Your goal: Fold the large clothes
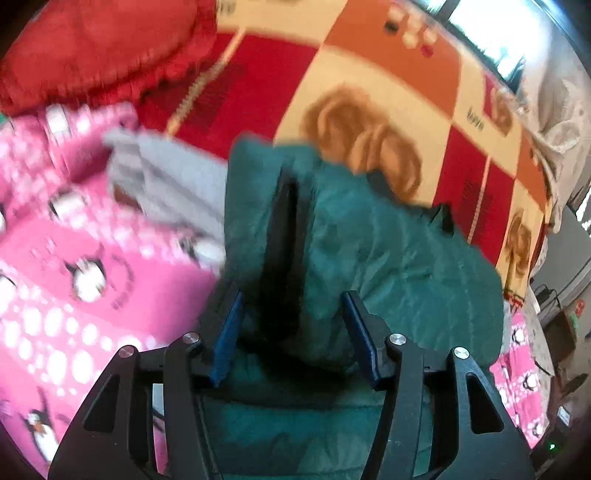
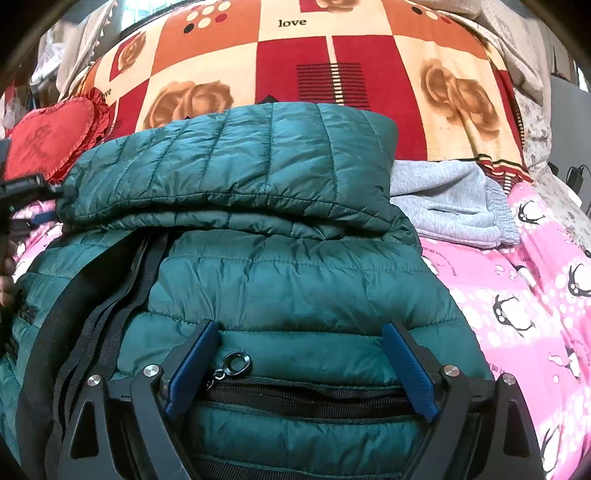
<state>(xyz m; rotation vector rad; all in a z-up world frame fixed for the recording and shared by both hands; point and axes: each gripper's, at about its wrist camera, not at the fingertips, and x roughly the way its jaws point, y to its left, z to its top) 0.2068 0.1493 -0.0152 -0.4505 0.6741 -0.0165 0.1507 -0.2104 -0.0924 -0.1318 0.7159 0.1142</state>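
Left wrist view is pretty blurry. From the left there's a red frilly cushion [image 1: 92, 48] up top, a pink penguin-print blanket [image 1: 74, 288] below it, and a grey sweatshirt-type garment [image 1: 162, 181] lying on the pink, right up against the teal quilted puffer jacket [image 1: 369, 258]. Behind all that is a checked bedspread [image 1: 388, 74] in red, orange and cream with rose prints.

Right wrist view is sharper: heart-shaped red cushion [image 2: 51, 136] far left, jacket [image 2: 295, 258] dead centre with its upper part folded over onto the body, black zipper tape [image 2: 110, 295] running down the left side, a zip pull ring [image 2: 235, 363] near the bottom. The grey garment [image 2: 450, 203] sits just beside the jacket's right edge on the penguin blanket [image 2: 535, 295].

Readable writing: "love" on the bedspread [image 2: 291, 23].

The left gripper [image 1: 291, 332] has its jaws spread wide over the jacket, gripping nothing. The right gripper [image 2: 299, 358] is also wide open, its blue pads [image 2: 192, 365] resting against the jacket, clamping nothing.
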